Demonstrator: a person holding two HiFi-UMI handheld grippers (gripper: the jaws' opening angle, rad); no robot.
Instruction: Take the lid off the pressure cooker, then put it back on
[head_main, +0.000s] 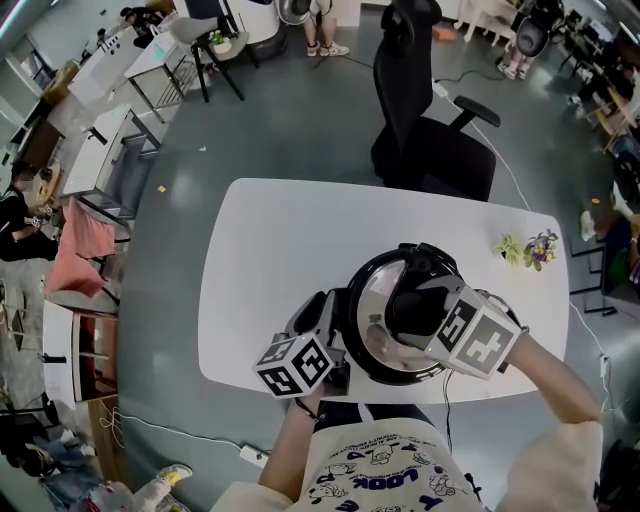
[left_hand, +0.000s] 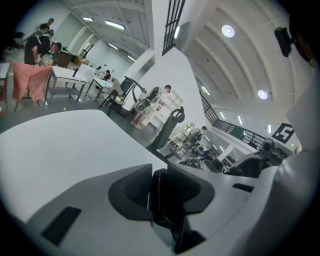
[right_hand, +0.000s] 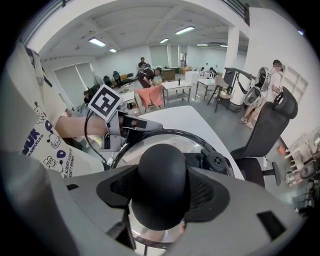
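left gripper (left_hand: 156, 192): fingers (left_hand: 132, 189) clamped on handle (left_hand: 161, 200) | right gripper (right_hand: 161, 192): fingers (right_hand: 117, 189) clamped on knob (right_hand: 161, 172), pointing down

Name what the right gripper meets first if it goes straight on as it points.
The right gripper is already shut on the black knob; pushed further, it would probably meet the lid just beneath.

Bright, even indoor light comes from long white ceiling strip lamps (right_hand: 97, 42) and round white ceiling lamps (left_hand: 228, 31), so shadows are faint and soft-edged. The polished steel pressure-cooker lid (head_main: 370, 320) shows pale glare along its rim. Both gripper views bow straight lines strongly and fade to black at the corners, and whatever lies nearest the lens in the left gripper view is soft and out of focus.
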